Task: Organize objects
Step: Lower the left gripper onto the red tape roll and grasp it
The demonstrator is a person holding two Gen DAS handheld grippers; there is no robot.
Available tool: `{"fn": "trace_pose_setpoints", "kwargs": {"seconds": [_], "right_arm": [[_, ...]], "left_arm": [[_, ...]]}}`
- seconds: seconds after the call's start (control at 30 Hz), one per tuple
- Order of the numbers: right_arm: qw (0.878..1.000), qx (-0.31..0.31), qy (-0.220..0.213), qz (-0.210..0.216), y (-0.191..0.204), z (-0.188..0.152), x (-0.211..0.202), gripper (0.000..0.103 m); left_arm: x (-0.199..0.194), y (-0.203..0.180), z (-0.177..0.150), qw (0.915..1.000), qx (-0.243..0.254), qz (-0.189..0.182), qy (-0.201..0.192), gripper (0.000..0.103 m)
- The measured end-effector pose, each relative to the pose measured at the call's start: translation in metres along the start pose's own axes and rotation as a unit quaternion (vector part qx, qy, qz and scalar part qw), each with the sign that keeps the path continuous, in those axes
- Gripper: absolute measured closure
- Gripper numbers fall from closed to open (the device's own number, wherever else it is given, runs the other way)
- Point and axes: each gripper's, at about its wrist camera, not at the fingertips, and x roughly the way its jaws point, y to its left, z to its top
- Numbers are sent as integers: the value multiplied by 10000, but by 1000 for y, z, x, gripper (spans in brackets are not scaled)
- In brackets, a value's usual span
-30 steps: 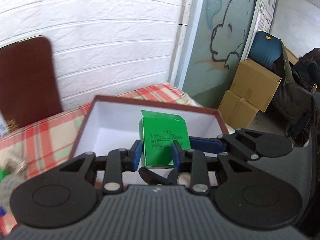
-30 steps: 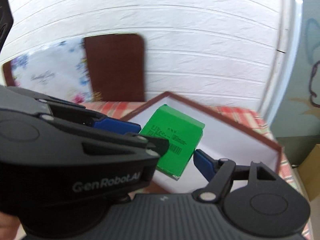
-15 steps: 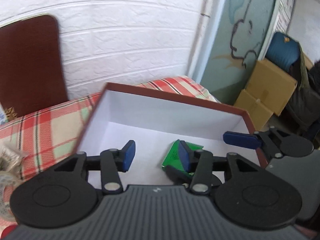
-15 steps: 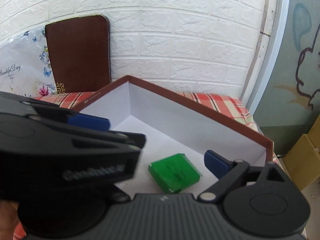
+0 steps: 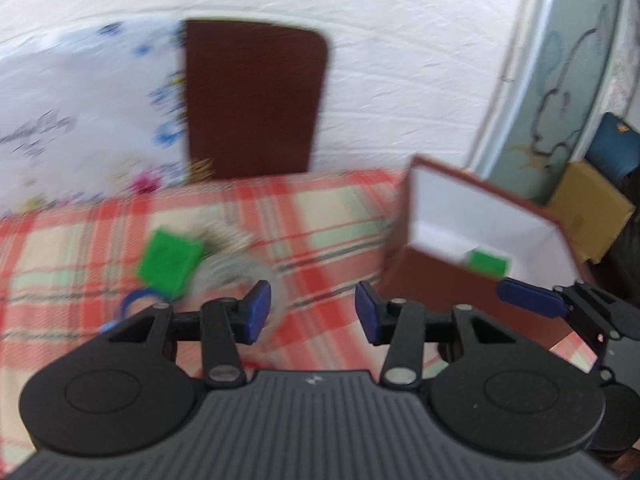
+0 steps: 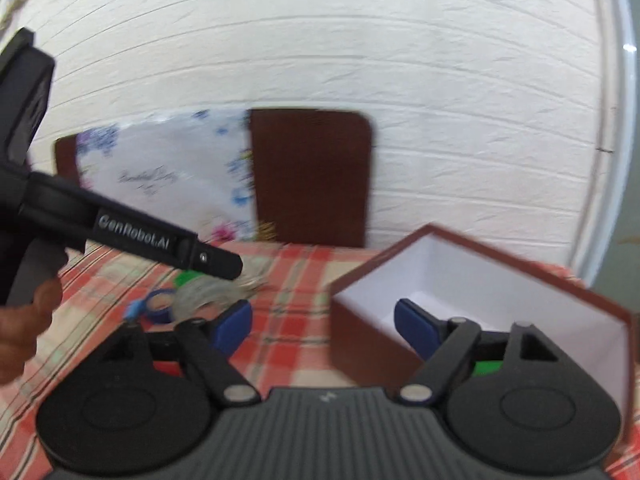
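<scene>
The left tool (image 5: 313, 312) hangs with its blue-padded fingers spread and nothing between them, above the red-and-cream plaid cloth of the bench (image 5: 328, 216); the right tool (image 6: 323, 324) is likewise spread and empty, its right finger reaching over the near wall of the brown open-topped cardboard box with a white lining (image 6: 496, 280), its left finger over the cloth; in the left wrist view the right tool's blue pad shows just in front of that box (image 5: 488, 216). Inside the box a small green carton (image 5: 489, 262) lies on the white floor near the front wall; from the right wrist view only a green sliver of it (image 6: 487, 367) shows behind the tool's linkage. Left of the box, on the cloth, a second green carton (image 5: 168, 262) lies beside a crumpled silvery wrapper (image 5: 232, 256), with a blue ring of tape (image 6: 158, 306) just in front of them; all are blurred. The person's left hand (image 6: 22, 332) grips the handle at the edge of the right wrist view. Farther back a dark brown rounded board (image 5: 252, 100) and a white floral sheet (image 5: 80, 120) lean on the white brick-patterned wall (image 6: 360, 40); to the far right stand tan cardboard boxes (image 5: 592, 208).
</scene>
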Motion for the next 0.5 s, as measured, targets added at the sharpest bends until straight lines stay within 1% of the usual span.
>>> {"fn": "trace_pose_setpoints", "kwargs": {"seconds": [0.03, 0.1, 0.13, 0.2, 0.27, 0.37, 0.4, 0.43, 0.5], "right_arm": [[9999, -56, 76, 114, 11, -7, 5, 33], [9989, -110, 305, 327, 35, -21, 16, 39], [9980, -84, 450, 441, 44, -29, 23, 45], [9952, -15, 735, 640, 61, -42, 35, 48], [9929, 76, 898, 781, 73, -50, 46, 48], [9915, 152, 933, 896, 84, -49, 57, 45], [9912, 193, 918, 936, 86, -47, 61, 42], [9906, 238, 909, 994, 86, -44, 65, 35], [9897, 306, 910, 1057, 89, -39, 75, 31]], "left_arm": [[-2, 14, -9, 9998, -61, 150, 94, 55], [-2, 40, -27, 9984, -249, 366, 340, 55], [-2, 52, -37, 9974, -362, 420, 458, 55], [-2, 73, -53, 9950, -589, 478, 655, 55], [-2, 88, -65, 9927, -782, 450, 805, 56], [1, 99, -69, 9913, -953, 316, 850, 56], [1, 100, -68, 9913, -995, 242, 827, 56], [3, 100, -66, 9912, -1040, 145, 805, 56], [8, 100, -60, 9905, -1129, -53, 783, 55]]}}
